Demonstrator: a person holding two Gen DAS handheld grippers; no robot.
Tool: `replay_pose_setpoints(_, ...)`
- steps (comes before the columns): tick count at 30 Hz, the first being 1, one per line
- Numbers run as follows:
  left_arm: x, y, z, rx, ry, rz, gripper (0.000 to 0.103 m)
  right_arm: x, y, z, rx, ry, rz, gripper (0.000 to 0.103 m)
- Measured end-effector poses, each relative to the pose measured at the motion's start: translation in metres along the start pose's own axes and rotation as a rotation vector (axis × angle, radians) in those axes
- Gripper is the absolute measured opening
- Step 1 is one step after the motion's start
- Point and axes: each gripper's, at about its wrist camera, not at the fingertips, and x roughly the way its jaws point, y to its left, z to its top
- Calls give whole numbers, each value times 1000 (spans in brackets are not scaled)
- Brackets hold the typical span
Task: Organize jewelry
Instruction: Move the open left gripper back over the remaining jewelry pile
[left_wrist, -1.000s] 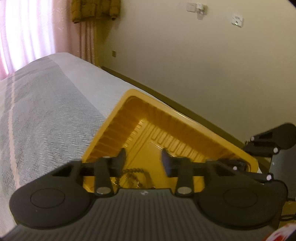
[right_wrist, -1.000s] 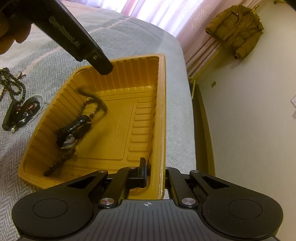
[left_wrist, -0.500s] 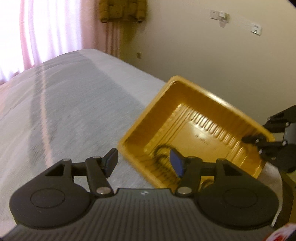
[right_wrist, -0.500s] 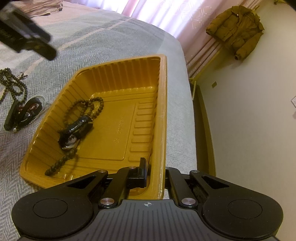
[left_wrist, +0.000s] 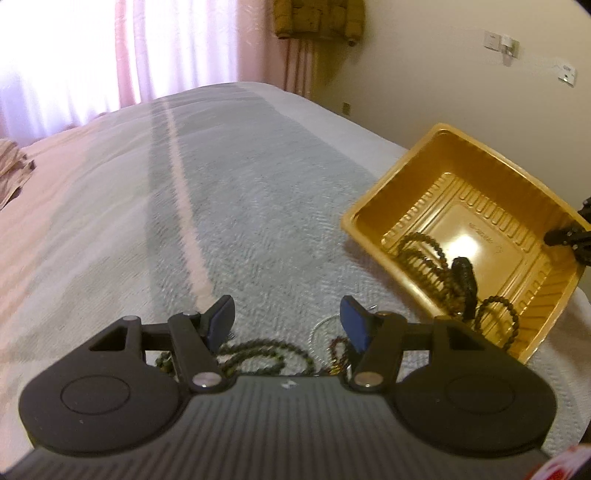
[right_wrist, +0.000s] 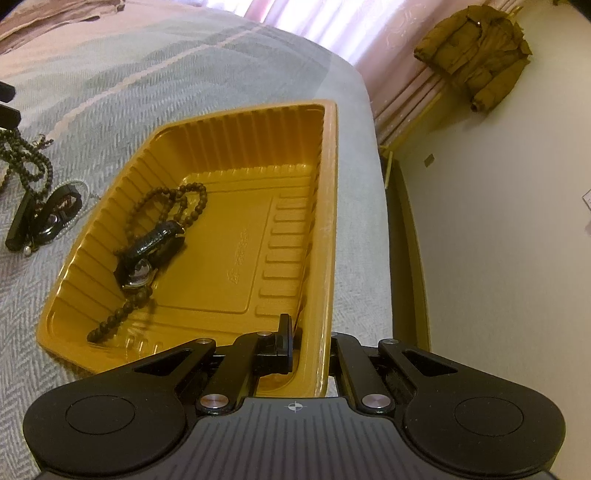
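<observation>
On the bed (left_wrist: 229, 206), the left tool (left_wrist: 286, 319) hangs released over a loose bead necklace (left_wrist: 258, 352), limp and light, best pinched at a bunched loop. Beside it the right tool (right_wrist: 308, 341) stays clenched on the yellow tray's (right_wrist: 330, 206) rim.

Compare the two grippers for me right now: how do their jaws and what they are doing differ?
The right gripper is shut on the wall of the yellow tray, one finger inside and one outside; the left gripper stands open and holds nothing. The right sits at the tray; the left hangs over the bead necklace lying on the bedspread beside it. Both are black two-finger grippers angled downward.
</observation>
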Motion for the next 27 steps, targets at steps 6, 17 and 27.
replay_pose_setpoints(6,-2,5,-11,4,-8,41,61,1,0,5,-11,31,11,4)
replay_pose_setpoints(17,-10,27,-30,-6,44,57,61,5,-1,6,-13,63,21,4)
replay_pose_setpoints(27,-18,65,-50,-48,85,114,59,7,0,7,-9,73,23,4)
